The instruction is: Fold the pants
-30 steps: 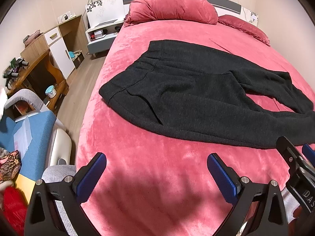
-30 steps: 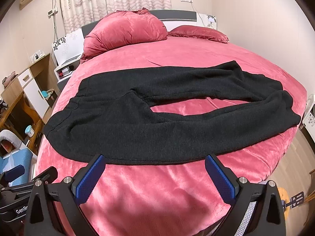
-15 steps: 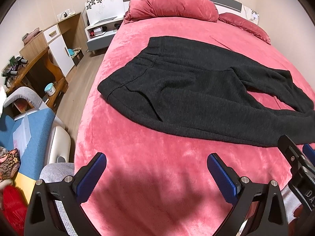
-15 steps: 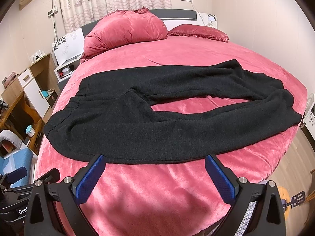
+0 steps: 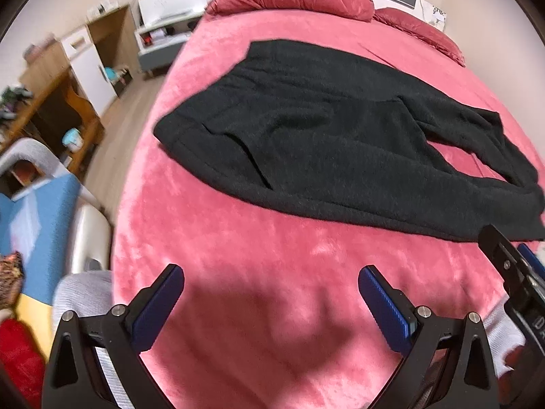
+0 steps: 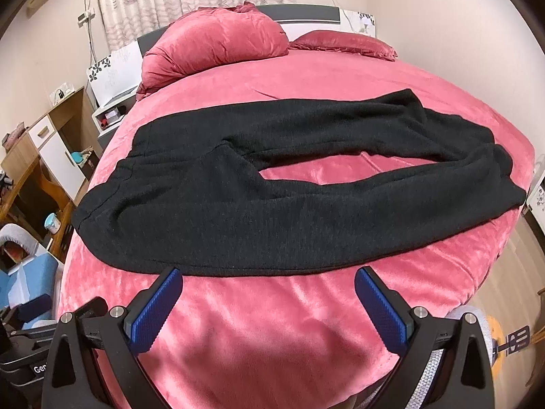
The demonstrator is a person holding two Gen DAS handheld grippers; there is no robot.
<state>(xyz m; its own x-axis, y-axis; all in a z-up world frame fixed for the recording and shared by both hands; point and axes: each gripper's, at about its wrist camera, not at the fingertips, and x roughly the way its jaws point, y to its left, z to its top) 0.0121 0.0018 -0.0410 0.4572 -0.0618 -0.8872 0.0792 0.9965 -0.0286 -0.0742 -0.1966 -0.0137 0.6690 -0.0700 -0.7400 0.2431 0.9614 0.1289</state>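
Black knit pants (image 5: pixel 327 143) lie spread flat on the pink bed (image 5: pixel 265 272), waistband to the left, both legs running right with a gap between them. They also show in the right wrist view (image 6: pixel 238 204). My left gripper (image 5: pixel 270 289) is open and empty over the bare blanket, short of the pants' near edge. My right gripper (image 6: pixel 267 293) is open and empty, its fingertips just short of the near leg's edge. The right gripper's body shows at the right edge of the left wrist view (image 5: pixel 514 272).
A large pink pillow (image 6: pixel 218 47) and a flatter one (image 6: pixel 344 42) lie at the headboard. A nightstand (image 6: pixel 112 112), wooden desk (image 5: pixel 58 102) and a chair with blue cloth (image 5: pixel 37 204) stand left of the bed. Floor lies right of the bed (image 6: pixel 511 272).
Both grippers have moved forward toward the pants. The left wrist view has swung and tilted, with motion blur. The pants have not moved.
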